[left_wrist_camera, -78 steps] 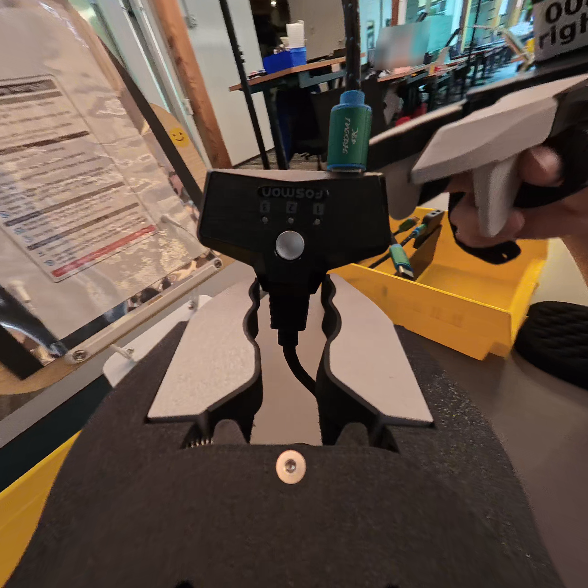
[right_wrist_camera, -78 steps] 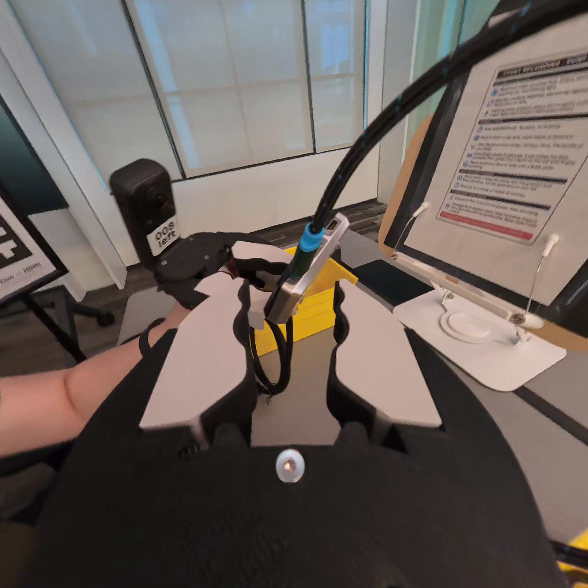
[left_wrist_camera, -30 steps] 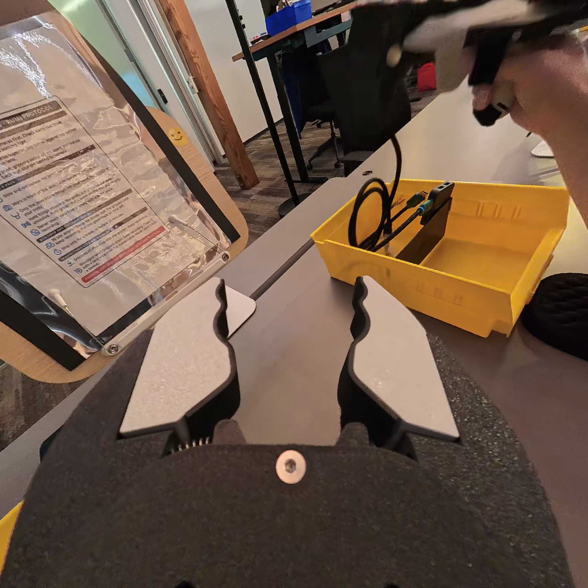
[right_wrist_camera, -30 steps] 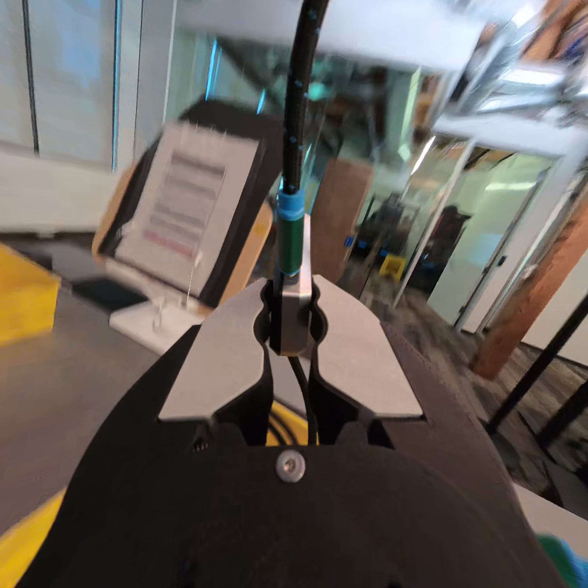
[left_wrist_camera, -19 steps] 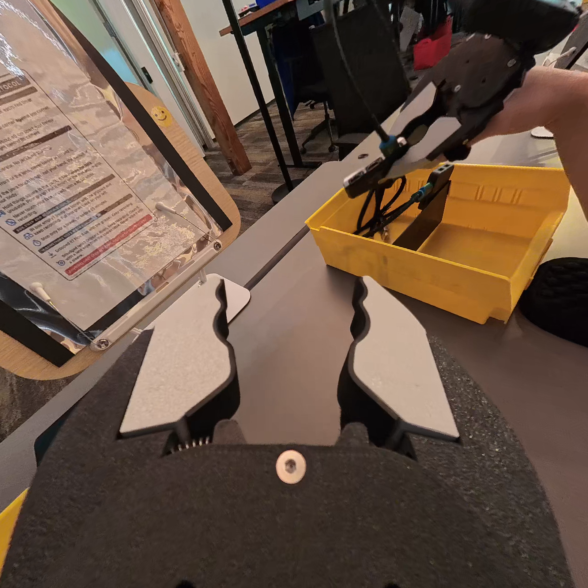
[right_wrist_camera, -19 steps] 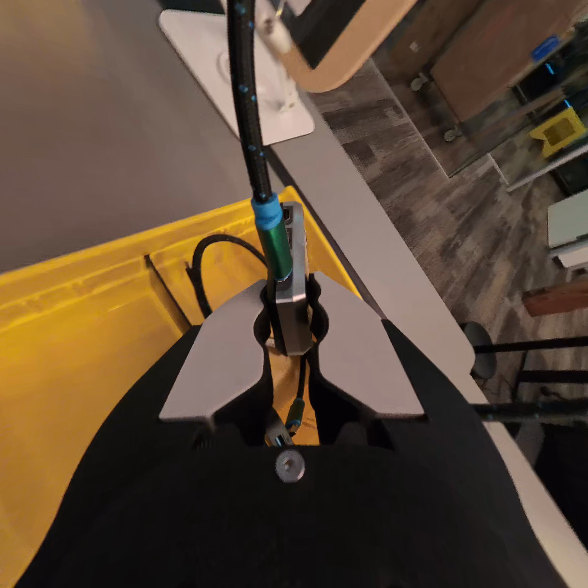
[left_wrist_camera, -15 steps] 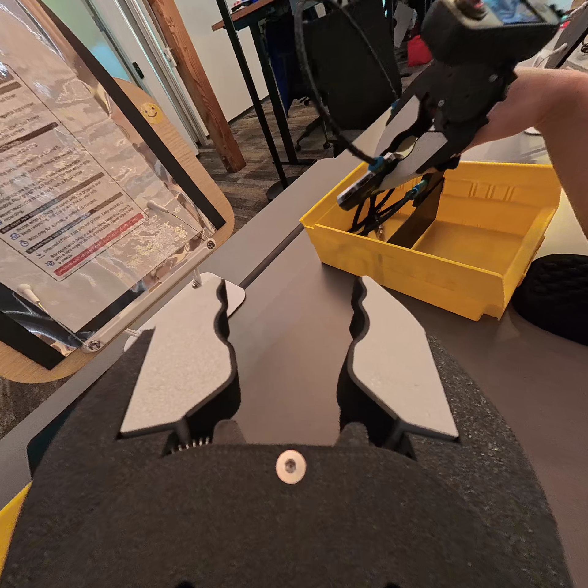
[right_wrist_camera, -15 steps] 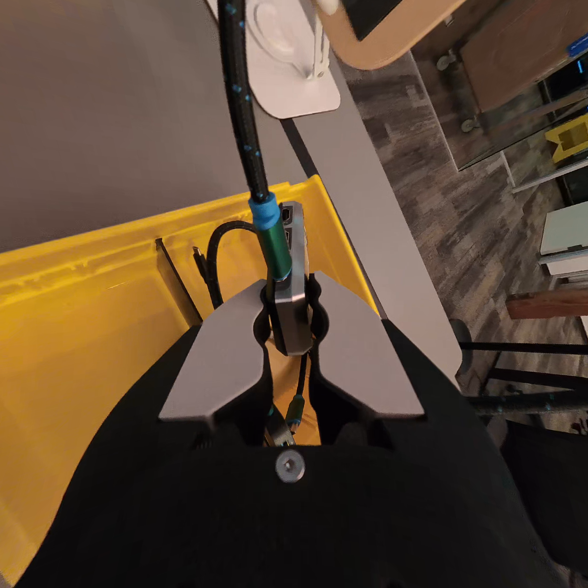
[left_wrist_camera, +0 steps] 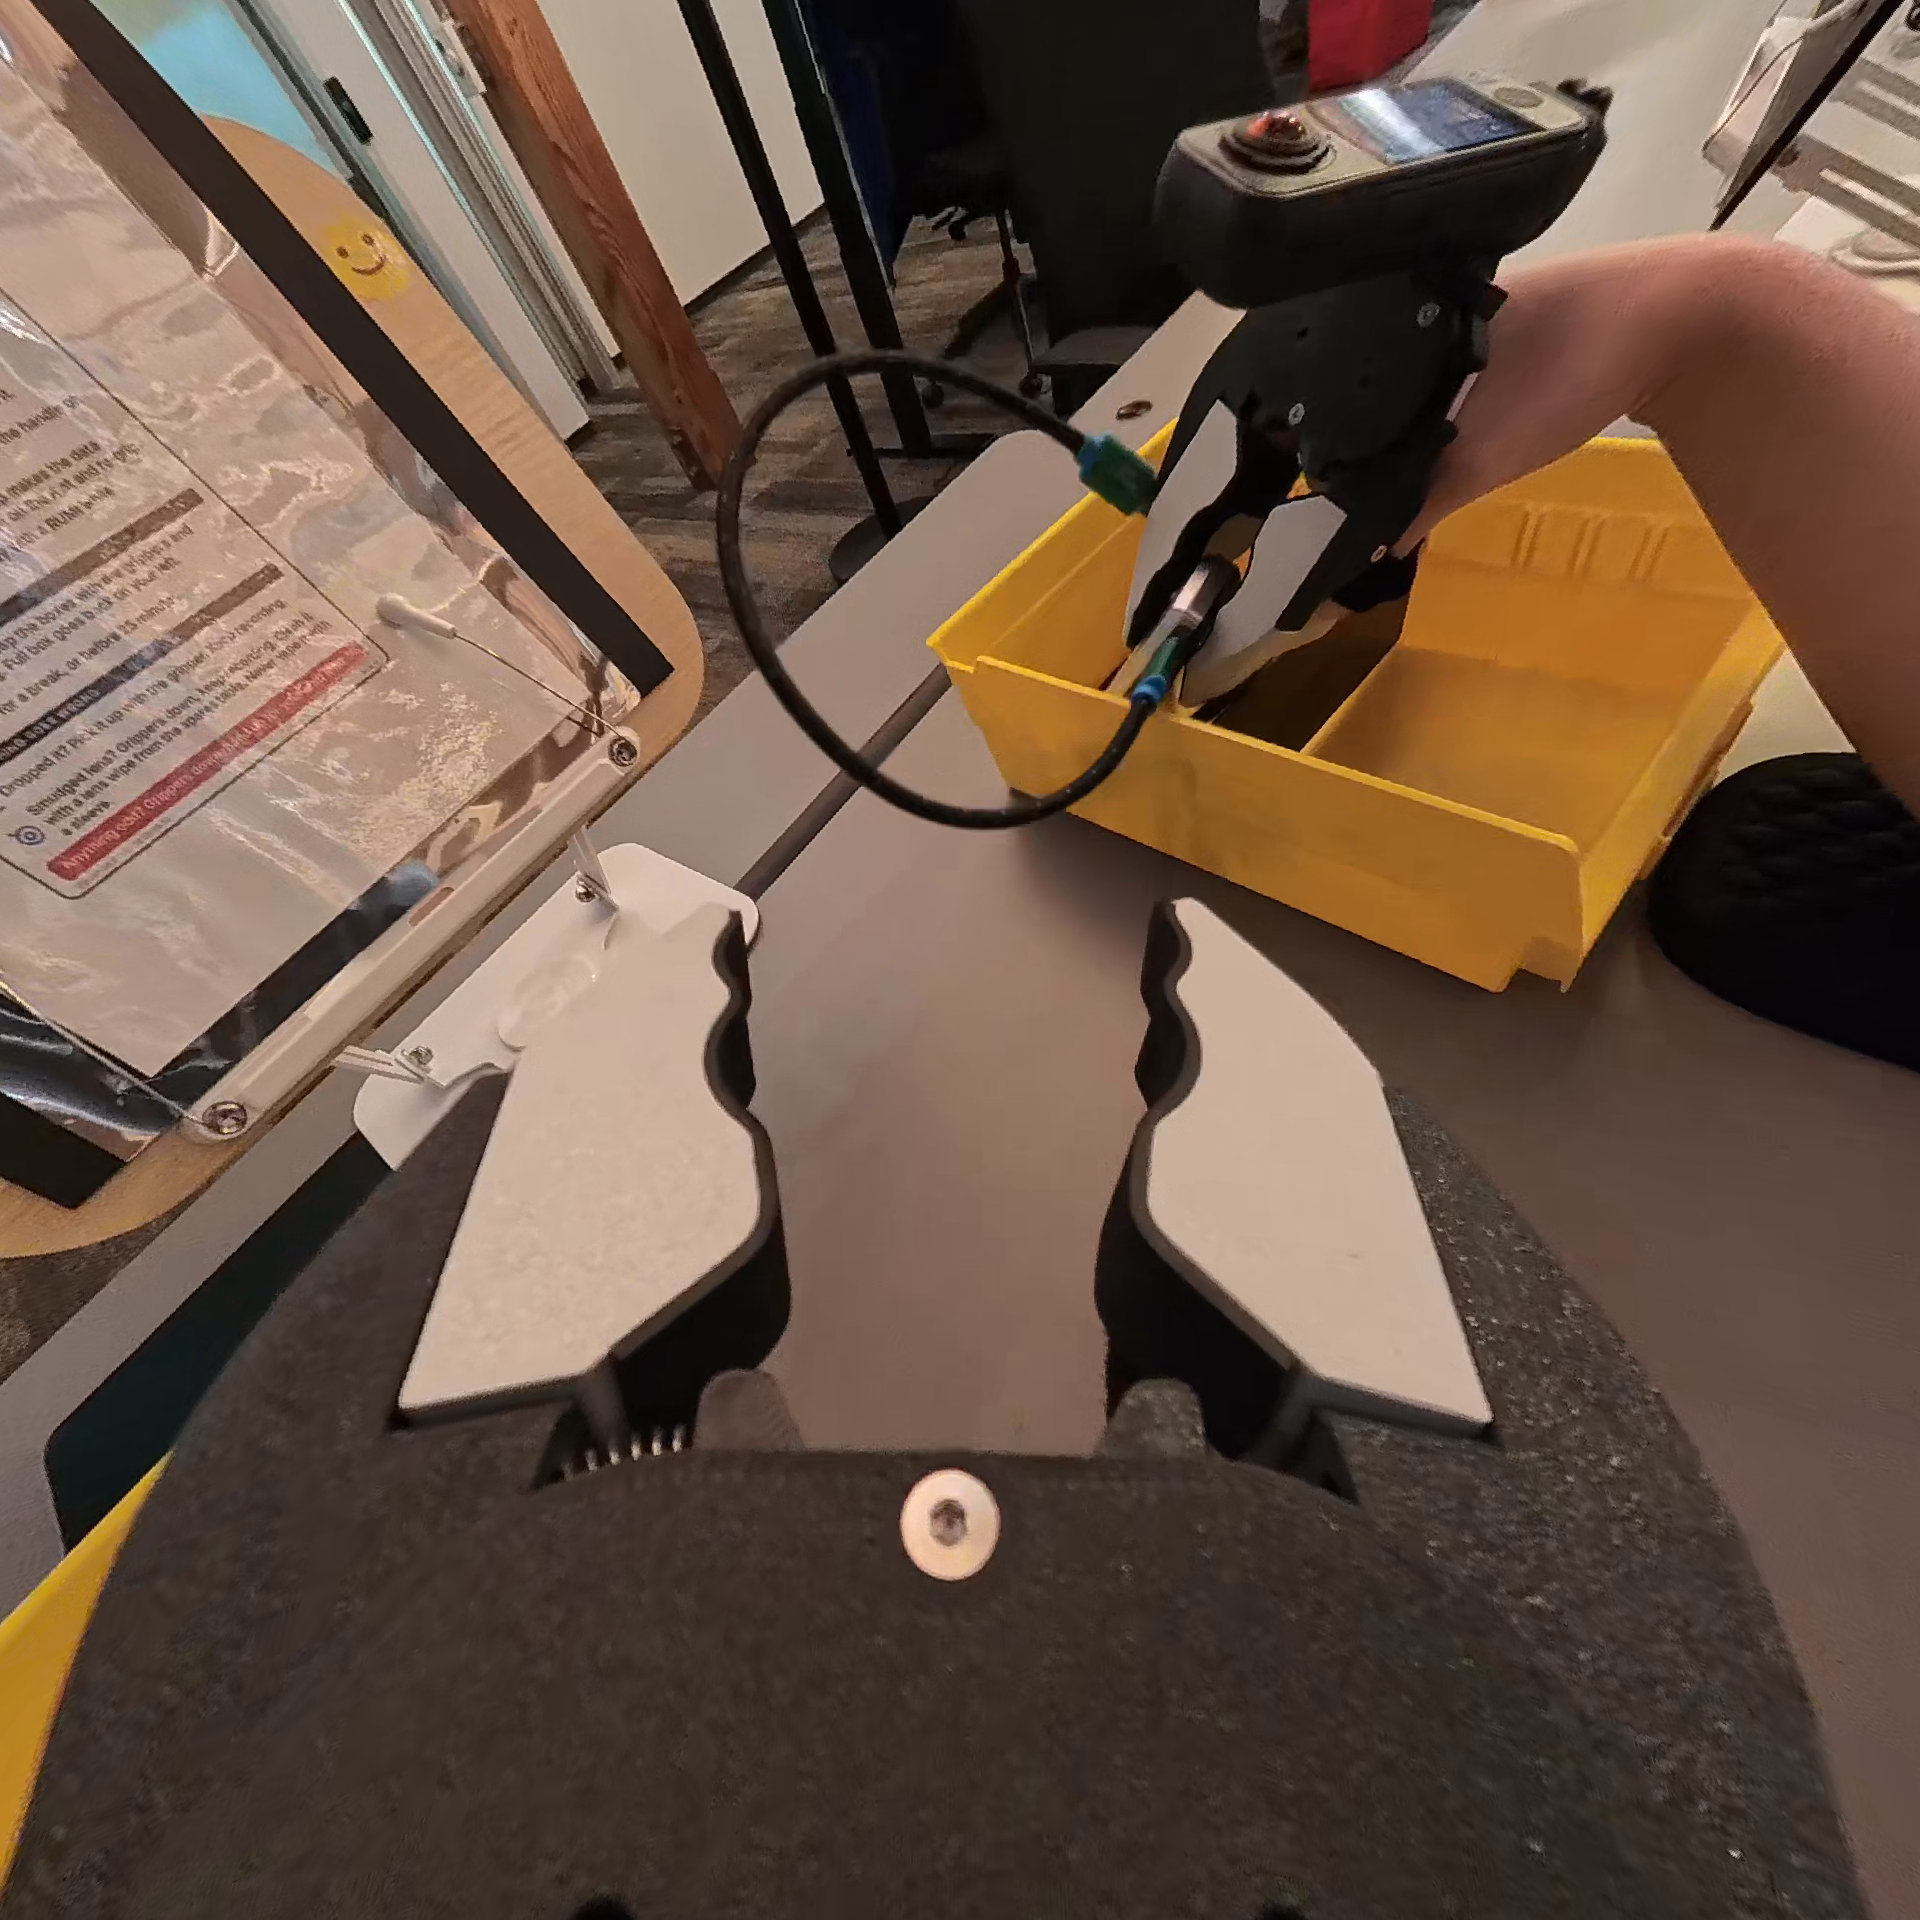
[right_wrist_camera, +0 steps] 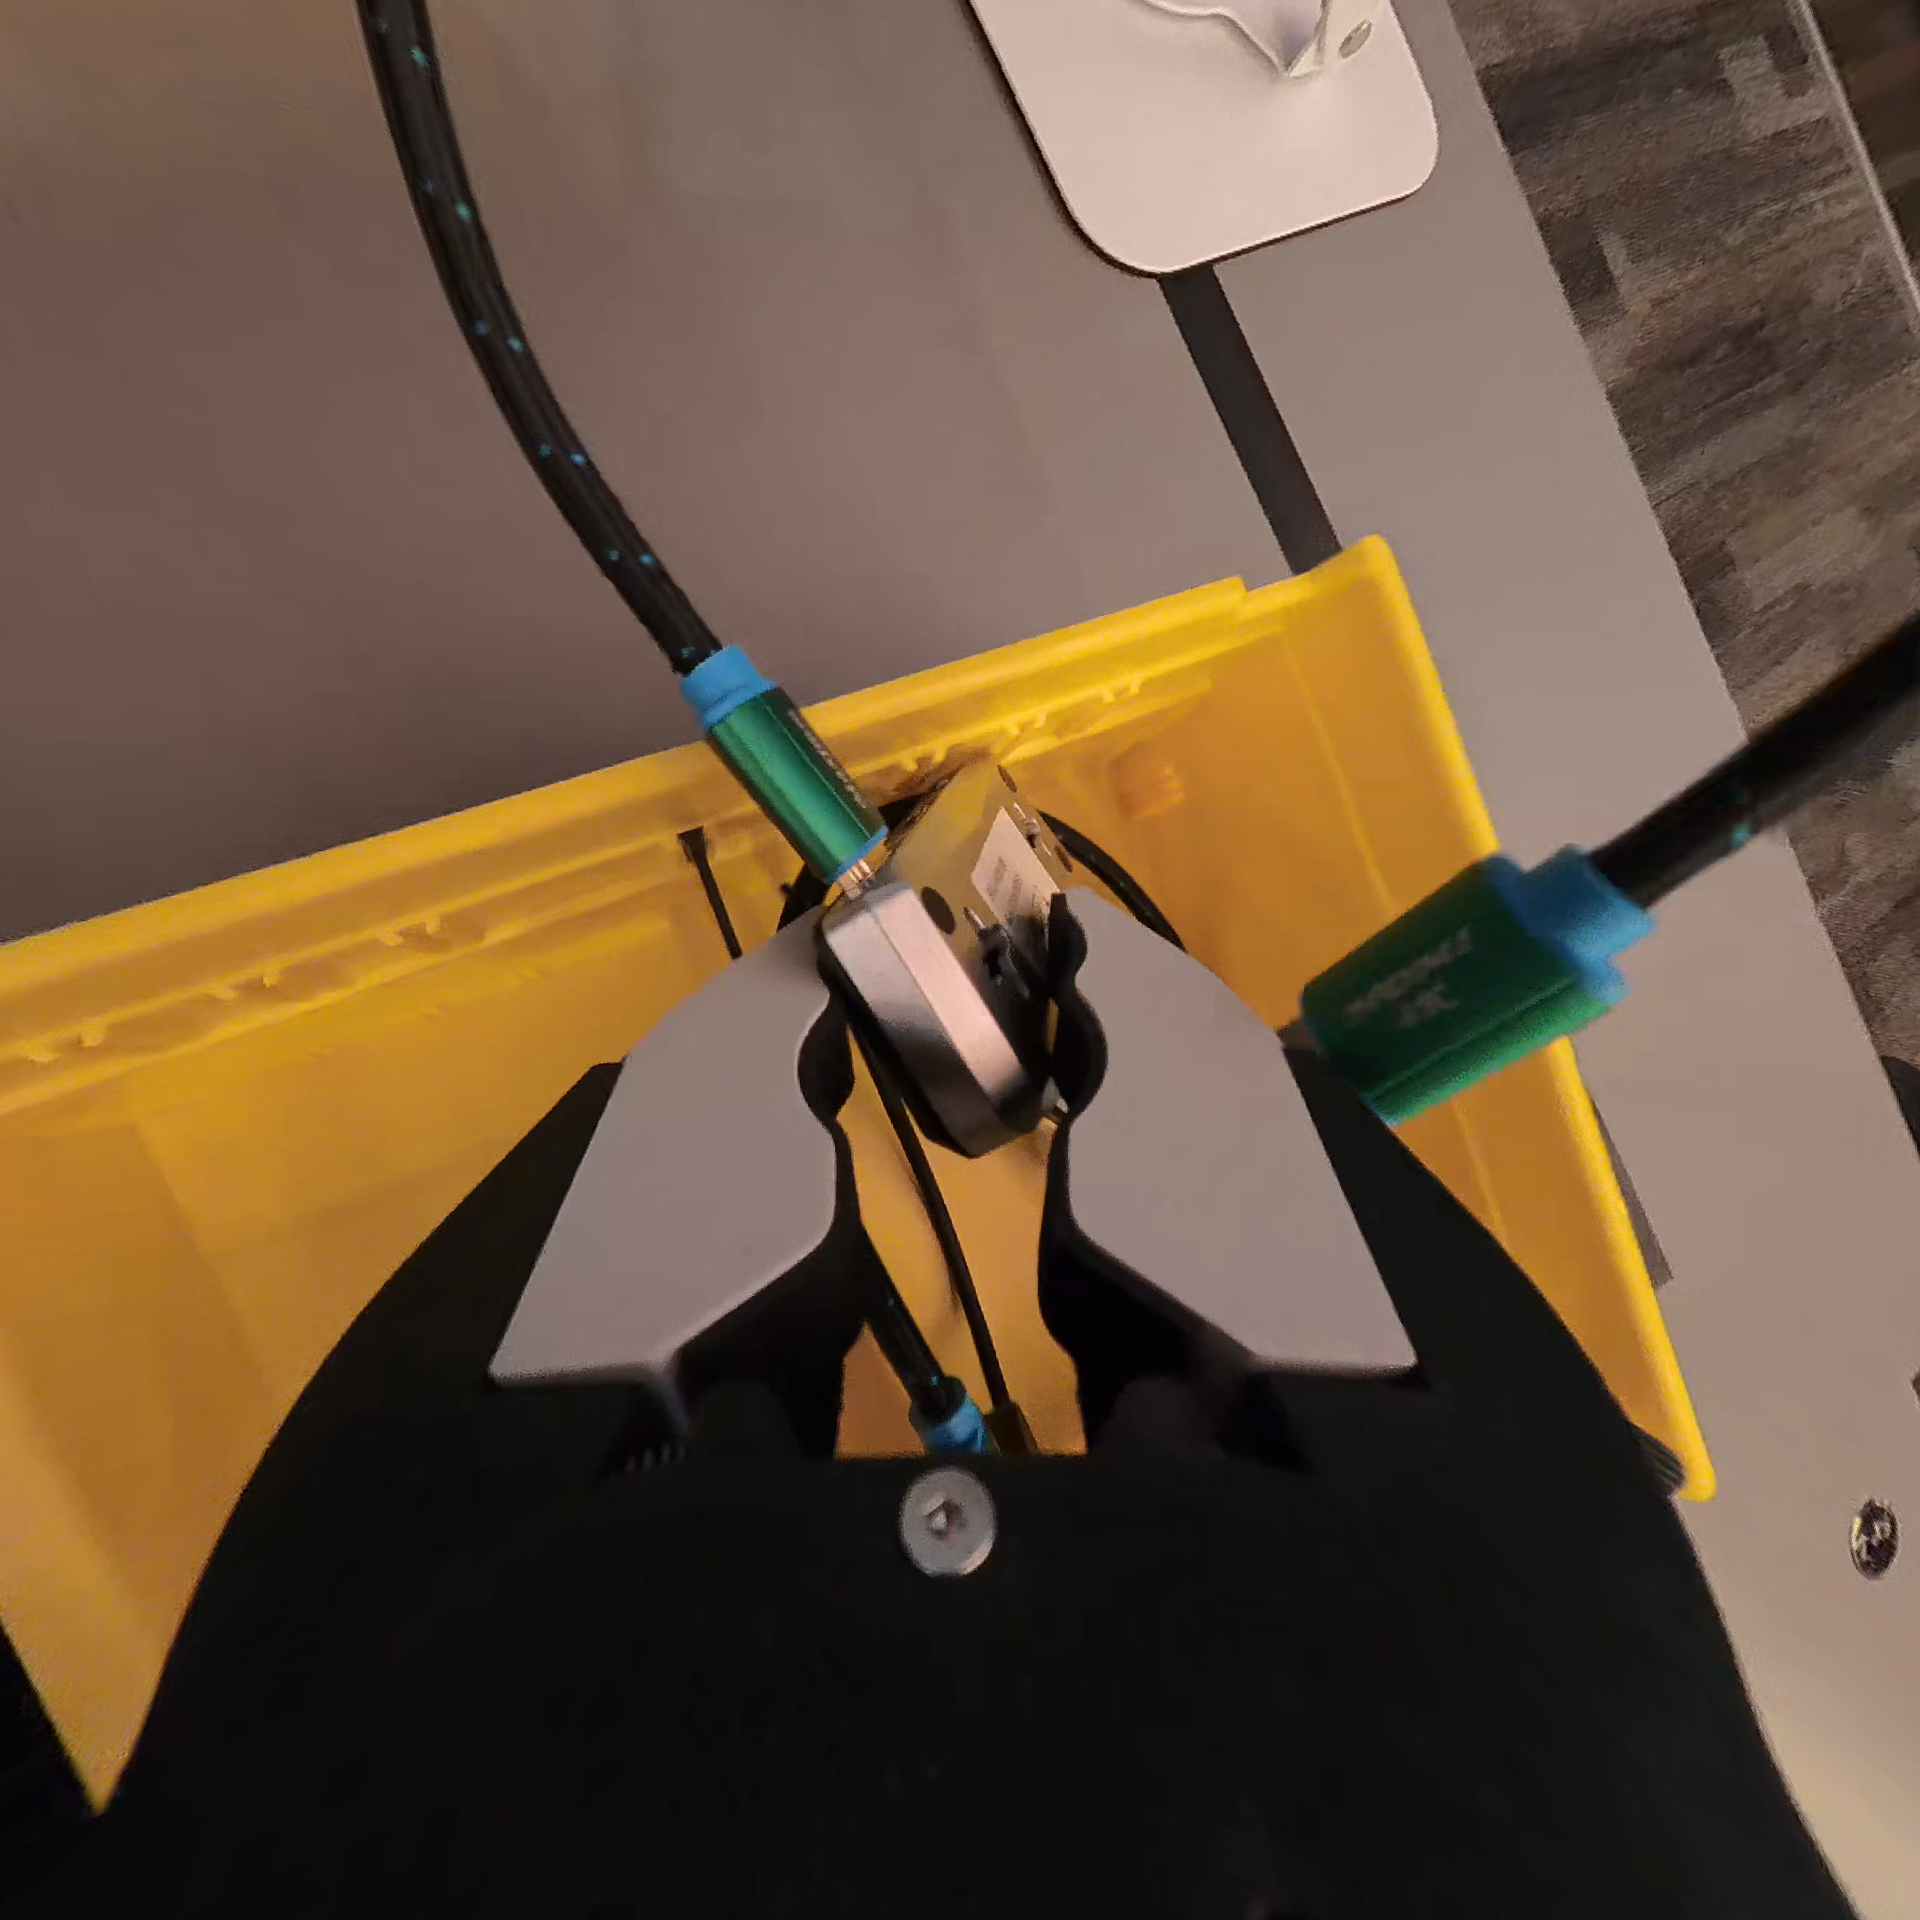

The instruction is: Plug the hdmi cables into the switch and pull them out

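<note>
Two tongs: left [left_wrist_camera: 951, 1029] gaping, empty; right [right_wrist_camera: 951, 1023] seemingly loosening around switch [right_wrist_camera: 940, 1013] (tilted, plug-end up-left).

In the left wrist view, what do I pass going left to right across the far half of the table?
Instruction sign stand → looping black cable → right claw over the yellow bin → black pad.

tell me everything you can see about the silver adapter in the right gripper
The silver adapter is a small flat box, metal by its look, with rounded corners and ports along one edge. It sits tilted between the right gripper fingers, over the yellow bin. A green plug on a black braided cable enters its far end.
</note>
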Available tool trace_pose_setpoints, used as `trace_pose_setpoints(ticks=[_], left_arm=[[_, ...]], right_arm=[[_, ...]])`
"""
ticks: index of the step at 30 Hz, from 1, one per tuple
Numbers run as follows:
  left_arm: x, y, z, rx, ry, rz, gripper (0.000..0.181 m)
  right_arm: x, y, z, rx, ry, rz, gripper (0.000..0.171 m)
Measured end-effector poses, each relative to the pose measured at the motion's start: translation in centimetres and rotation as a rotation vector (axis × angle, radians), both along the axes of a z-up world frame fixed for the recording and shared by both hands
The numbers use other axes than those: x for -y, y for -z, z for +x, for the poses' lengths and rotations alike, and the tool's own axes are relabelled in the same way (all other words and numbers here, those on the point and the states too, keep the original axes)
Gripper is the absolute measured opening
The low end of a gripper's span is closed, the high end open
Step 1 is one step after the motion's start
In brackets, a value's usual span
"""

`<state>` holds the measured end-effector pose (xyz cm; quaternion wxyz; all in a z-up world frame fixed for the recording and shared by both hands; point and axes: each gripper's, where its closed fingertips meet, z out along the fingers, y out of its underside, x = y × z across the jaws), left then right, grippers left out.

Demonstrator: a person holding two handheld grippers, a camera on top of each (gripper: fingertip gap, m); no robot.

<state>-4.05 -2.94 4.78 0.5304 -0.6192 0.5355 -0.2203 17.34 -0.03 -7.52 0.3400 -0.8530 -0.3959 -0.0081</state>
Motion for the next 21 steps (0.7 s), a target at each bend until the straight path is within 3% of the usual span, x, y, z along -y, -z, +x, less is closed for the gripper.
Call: trace_pose_setpoints(ticks=[13, 21], left_arm=[[-0.1, 0.2, -0.3, -0.011, 0.001, -0.021, 0.071], [0.0, 0.6, 0.0, -0.024, 0.001, -0.029, 0.069]], right_arm=[[3.5, -1.2, 1.4, 0.097, 0.0, -0.059, 0.045], [1.4, -1.9, 0.4, 0.098, 0.081, -0.036, 0.05]])
